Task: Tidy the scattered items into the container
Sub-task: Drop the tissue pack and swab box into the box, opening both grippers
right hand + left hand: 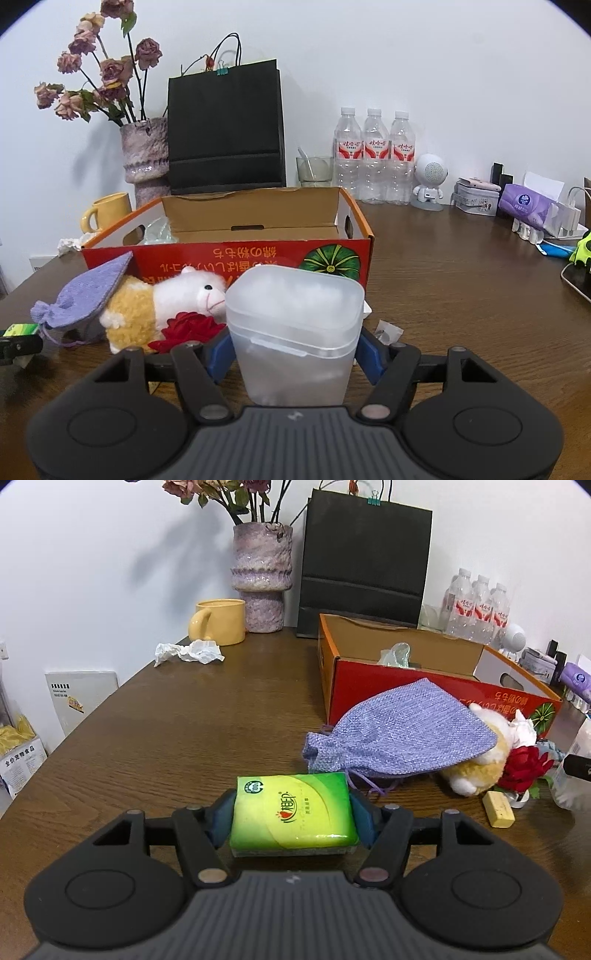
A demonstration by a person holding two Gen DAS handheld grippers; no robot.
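So the left gripper (pixel 293 814) has its blue pads squeezed onto both short ends of a green tissue pack (pixel 293 812), jaws roughly half open around it. The pack sits low over the wooden table (pixel 184 720), in front of the red cardboard box (pixel 424 690) and just short of the purple drawstring pouch (pixel 399 731).

The right gripper (pixel 295 350) is doing the same thing with a frosted plastic container (pixel 293 332), lid on, upright, pads pressed against its two sides at about the same half-open width. It's right in front of the box's (pixel 229 258) front wall, near the pumpkin picture.

Box is open on top with a crumpled bit of clear plastic (pixel 159 230) inside at its left end. Leaning against its front: the pouch (pixel 85 295) draped over a plush alpaca (pixel 162 302), with a red fabric flower (pixel 192 330) just in front of the plush. A yellowish eraser-looking block (pixel 498 808) lies near the flower.

Behind the box there's a black paper bag (pixel 225 125), a vase of dried roses (pixel 144 155), a yellow mug (pixel 218 622) with a crumpled tissue (pixel 188 653) beside it, and three water bottles (pixel 375 155).
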